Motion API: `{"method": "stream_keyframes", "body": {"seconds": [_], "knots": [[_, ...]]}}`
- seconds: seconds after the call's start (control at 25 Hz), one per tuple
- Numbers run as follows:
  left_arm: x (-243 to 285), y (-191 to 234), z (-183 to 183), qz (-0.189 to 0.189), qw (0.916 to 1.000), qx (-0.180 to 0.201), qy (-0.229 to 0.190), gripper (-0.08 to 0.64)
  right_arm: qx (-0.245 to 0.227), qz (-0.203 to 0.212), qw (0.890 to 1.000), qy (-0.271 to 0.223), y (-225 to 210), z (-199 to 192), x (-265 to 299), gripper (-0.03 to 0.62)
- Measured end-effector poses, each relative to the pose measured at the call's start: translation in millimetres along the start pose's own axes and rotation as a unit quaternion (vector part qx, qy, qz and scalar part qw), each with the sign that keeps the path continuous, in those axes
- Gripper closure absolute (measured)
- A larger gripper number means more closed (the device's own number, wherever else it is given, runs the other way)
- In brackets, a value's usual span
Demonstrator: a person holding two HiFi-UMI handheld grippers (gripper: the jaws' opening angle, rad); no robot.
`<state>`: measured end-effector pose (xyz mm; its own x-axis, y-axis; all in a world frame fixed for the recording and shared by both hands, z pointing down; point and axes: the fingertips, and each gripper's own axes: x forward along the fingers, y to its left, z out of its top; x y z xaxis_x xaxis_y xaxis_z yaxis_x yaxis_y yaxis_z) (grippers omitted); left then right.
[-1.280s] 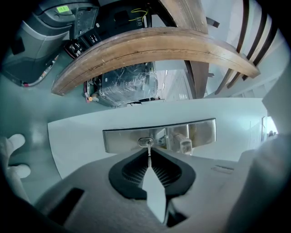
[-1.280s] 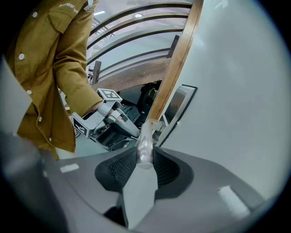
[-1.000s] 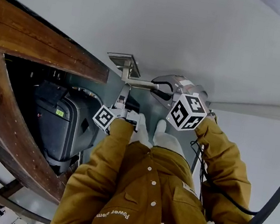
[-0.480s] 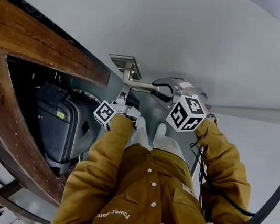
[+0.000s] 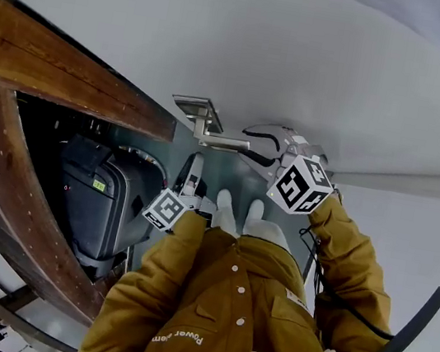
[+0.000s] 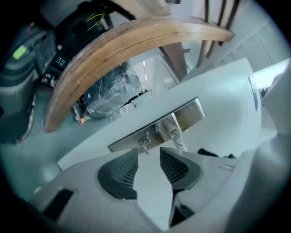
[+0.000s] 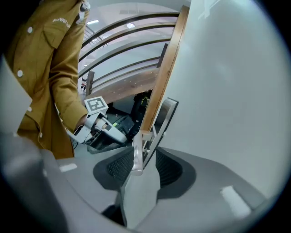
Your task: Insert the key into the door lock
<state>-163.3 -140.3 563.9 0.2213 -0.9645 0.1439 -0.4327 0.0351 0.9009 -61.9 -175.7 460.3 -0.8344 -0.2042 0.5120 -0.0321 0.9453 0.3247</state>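
Observation:
A small metal key (image 6: pixel 145 144) sticks out of the steel lock plate (image 6: pixel 191 113) on the white door, just under the lever handle (image 6: pixel 174 133). My left gripper (image 6: pixel 148 154) sits a short way back from the key. Its jaws are opening and nothing is between them. In the head view the left gripper (image 5: pixel 195 163) points up at the lock plate (image 5: pixel 196 108). My right gripper (image 7: pixel 145 154) straddles the lever handle (image 7: pixel 136 157). Its jaws are opening, with a gap on the right side of the handle. The head view shows the right gripper (image 5: pixel 254 146) at the handle's end (image 5: pixel 224 141).
A curved wooden beam (image 5: pixel 46 67) runs along the left past the door. Behind it stands a dark case (image 5: pixel 103 197). A black cable (image 5: pixel 401 343) hangs at the lower right. The person's mustard jacket (image 5: pixel 222 313) fills the lower middle.
My left gripper has drawn back down from the lock plate and its marker cube sits lower. The right gripper has shifted slightly right along the handle.

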Motion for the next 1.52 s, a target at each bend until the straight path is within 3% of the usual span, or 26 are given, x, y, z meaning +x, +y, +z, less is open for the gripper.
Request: {"method": "stream_keyframes", "body": {"seconds": [0.08,0.16,0.24,0.32,0.4,0.48,0.56,0.68,0.96,1.12,1.52], "knots": [[-23.4,-9.1,13.0,0.013,0.9956,0.092,-0.008,0.431,0.027,-0.013,0.999,-0.041,-7.2,21.5,-15.5,0.446],[-42.1,-36.9,26.5,0.005,0.984,0.178,-0.012,0.457,0.043,-0.027,0.996,-0.074,-14.9,43.6,-32.6,0.446],[-54.3,-74.1,37.4,-0.012,0.9642,0.264,-0.012,0.468,0.043,-0.046,0.994,-0.092,-21.3,62.0,-50.4,0.466],[-60.6,-109.8,43.8,-0.027,0.9393,0.342,-0.012,0.477,0.057,-0.082,0.987,-0.128,-29.1,80.5,-70.3,0.515],[-62.8,-141.2,47.0,-0.041,0.9163,0.398,-0.018,0.498,0.108,-0.141,0.961,-0.214,-41.4,105.4,-93.5,0.567],[-63.1,-169.2,47.0,-0.058,0.9,0.431,-0.023,0.536,0.147,-0.186,0.935,-0.262,-47.0,117.6,-110.8,0.586],[-62.3,-191.9,43.1,-0.08,0.8912,0.446,-0.022,0.557,0.163,-0.208,0.925,-0.272,-45.2,118.0,-121.5,0.586],[-59.2,-212.5,29.3,-0.108,0.8852,0.453,-0.008,0.557,0.178,-0.238,0.914,-0.276,-40.1,112.0,-131.1,0.588],[-47.2,-216.5,-8.1,-0.126,0.8742,0.465,0.058,0.557,0.209,-0.263,0.906,-0.258,-23.2,90.1,-131.2,0.588],[-38.3,-207.4,-22.4,-0.119,0.8725,0.464,0.096,0.557,0.218,-0.268,0.904,-0.251,-18.4,80.9,-130.0,0.588],[-35.8,-208.0,-20.6,-0.123,0.8747,0.46,0.092,0.557,0.223,-0.275,0.904,-0.238,-18.8,69.6,-131.0,0.588]]}}
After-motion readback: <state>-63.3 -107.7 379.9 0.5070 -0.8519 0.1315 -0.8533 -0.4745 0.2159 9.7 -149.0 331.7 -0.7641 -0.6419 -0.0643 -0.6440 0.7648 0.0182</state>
